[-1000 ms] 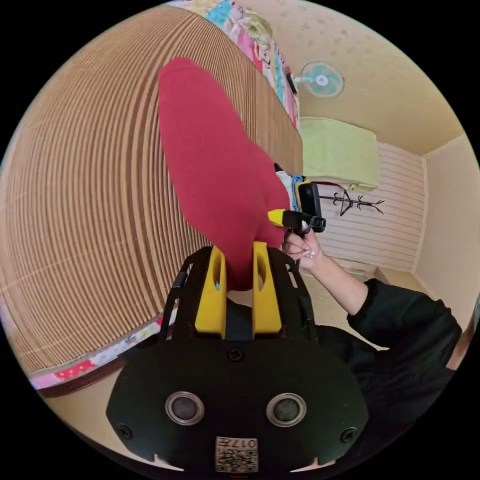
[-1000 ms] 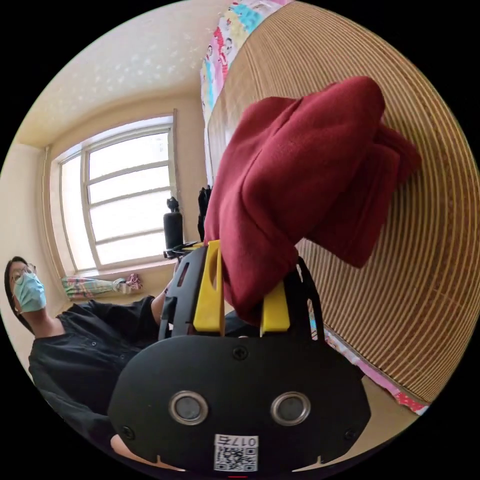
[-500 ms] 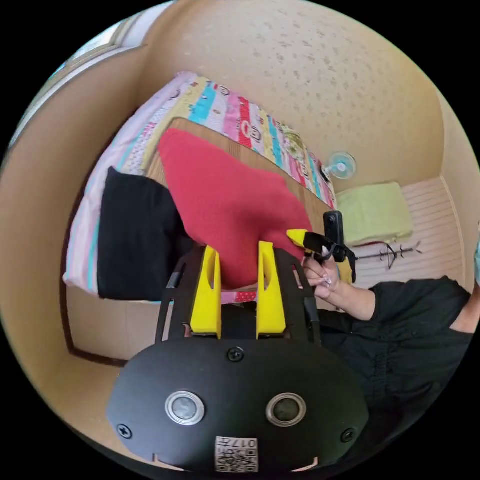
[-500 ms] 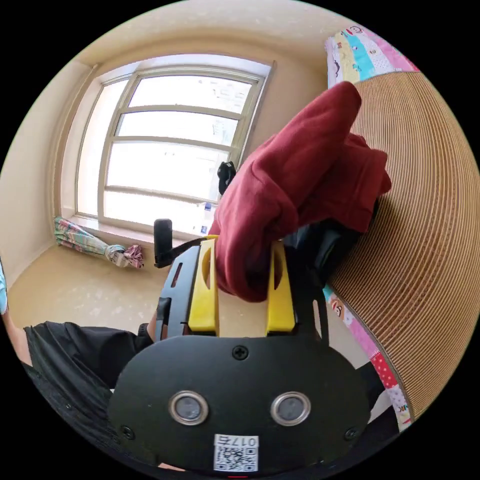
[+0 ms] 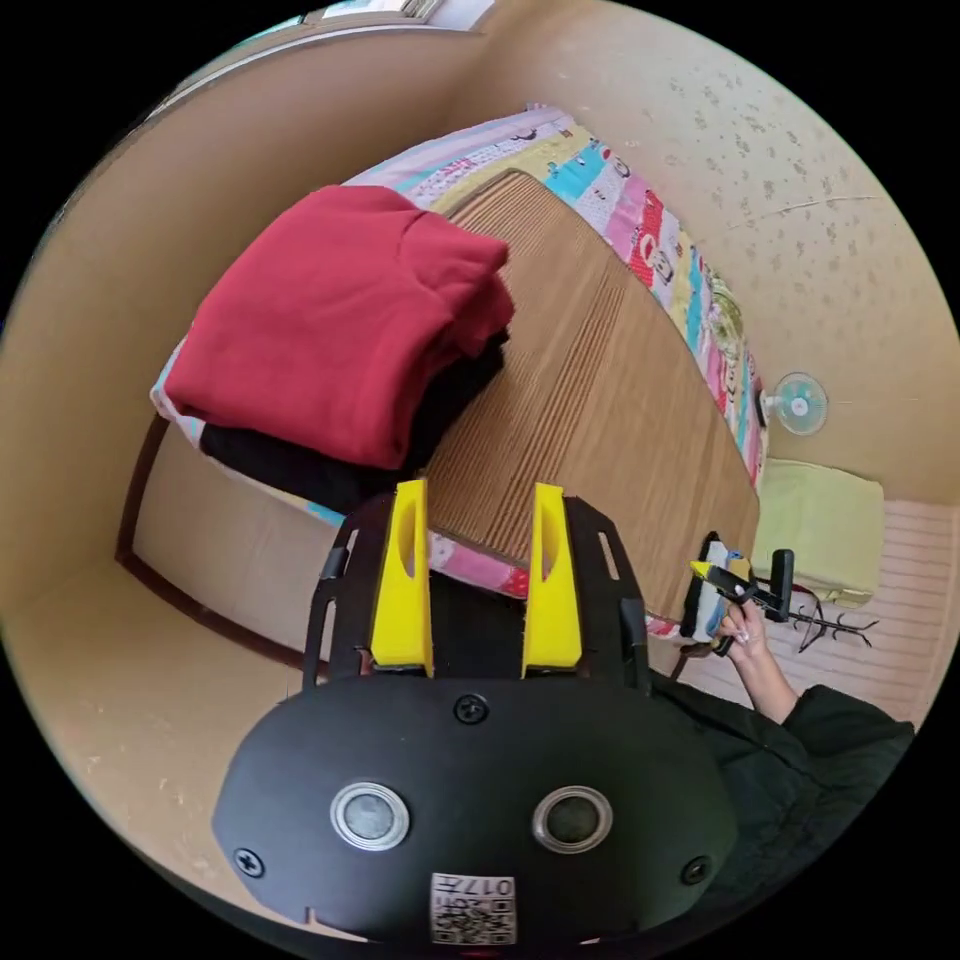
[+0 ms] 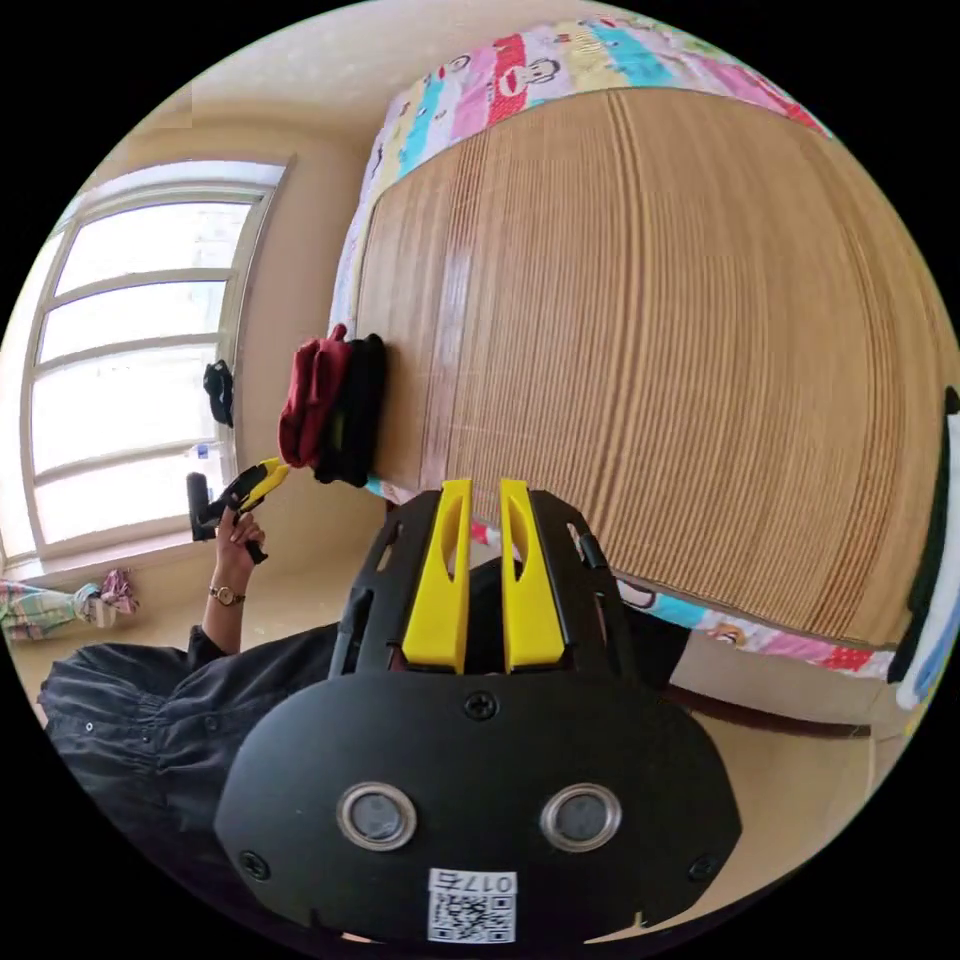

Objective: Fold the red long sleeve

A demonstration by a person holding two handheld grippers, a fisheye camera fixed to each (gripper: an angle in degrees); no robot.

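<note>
Garment: the red long sleeve is lying folded on top of a black folded garment, at one corner of the woven mat covering the bed.
Placement reason: judged as stacking; the fold appears complete and the piece is resting with other finished clothes, leaving the mat free.
Left gripper: its jaws are standing well apart, holding nothing, just short of the stack.
Right gripper: its jaws are standing narrowly apart with nothing between them, facing the mat, well away from the stack.
Right-view check: the red long sleeve is showing edge-on beside the left gripper.
Change from half a second ago: both grippers were clamping the red cloth in the air; they are now released and pulling back, and the garment is resting on the stack.
</note>
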